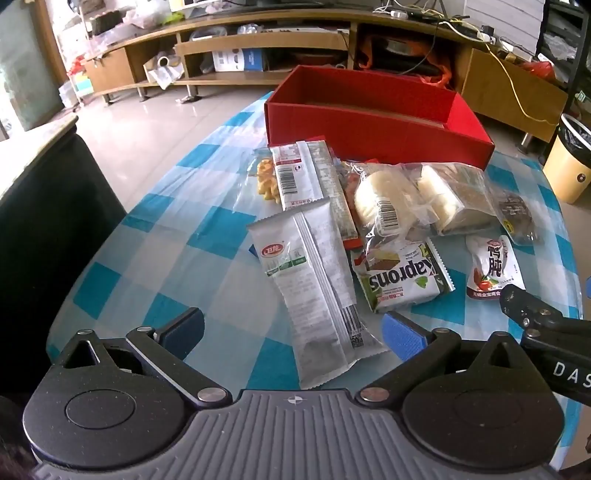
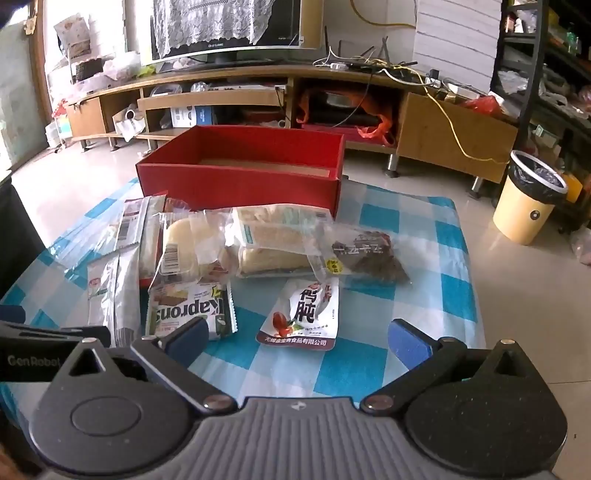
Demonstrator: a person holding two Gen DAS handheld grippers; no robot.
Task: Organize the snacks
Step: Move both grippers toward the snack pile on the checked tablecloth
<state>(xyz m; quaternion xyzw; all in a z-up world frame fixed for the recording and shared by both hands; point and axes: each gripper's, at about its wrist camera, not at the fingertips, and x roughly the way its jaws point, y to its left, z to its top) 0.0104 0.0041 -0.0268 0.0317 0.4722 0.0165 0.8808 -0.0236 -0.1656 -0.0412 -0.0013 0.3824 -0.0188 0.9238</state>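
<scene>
Both grippers hang over the near table edge with jaws spread wide and nothing between them: left gripper (image 1: 293, 328) above a silver-white snack packet (image 1: 317, 280), right gripper (image 2: 297, 332) above a small white pouch (image 2: 306, 314). Remaining snacks lie heaped on the checked tablecloth (image 2: 443, 258), in front of the red box (image 2: 240, 177).

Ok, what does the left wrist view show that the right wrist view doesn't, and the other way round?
Only the left wrist view: a clear bag of yellow snacks at the pile's far left, and the long white packet full length, between the open left tool.

Only the right wrist view: the television, and bare cloth between the open right tool.

Both: the red box, Kaprons pack, white pouch, yellow bin.
</scene>
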